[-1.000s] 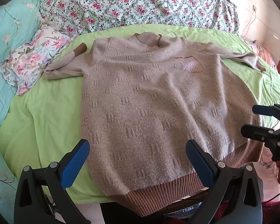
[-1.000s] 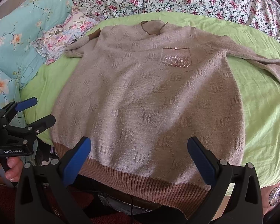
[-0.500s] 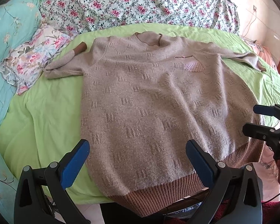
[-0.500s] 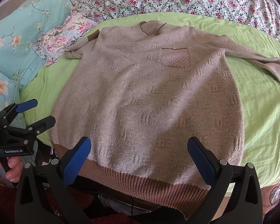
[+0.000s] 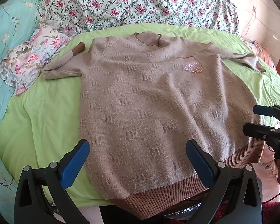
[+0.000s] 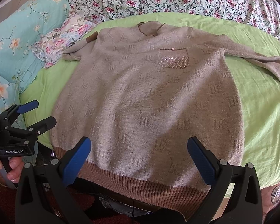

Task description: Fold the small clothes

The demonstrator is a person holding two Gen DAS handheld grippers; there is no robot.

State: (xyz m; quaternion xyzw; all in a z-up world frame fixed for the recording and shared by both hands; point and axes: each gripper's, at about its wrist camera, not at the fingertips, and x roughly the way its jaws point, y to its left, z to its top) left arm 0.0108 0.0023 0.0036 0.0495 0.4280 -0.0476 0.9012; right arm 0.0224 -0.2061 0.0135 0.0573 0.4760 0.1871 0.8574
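Both grippers, left (image 5: 138, 160) and right (image 6: 139, 158), hover with jaws wide above the sweater (image 5: 158, 102) hem; a shallow pinch could snag only the top knit layer.

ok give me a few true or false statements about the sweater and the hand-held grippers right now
1. The sweater lies spread flat on the green sheet. True.
2. The left hand-held gripper is clamped on the ribbed hem. False: its jaws are open, holding nothing.
3. The chest pocket faces up. True.
4. The right hand-held gripper holds a sleeve. False: it is open and empty.
5. Both sleeves are folded across the chest. False: they extend outward.
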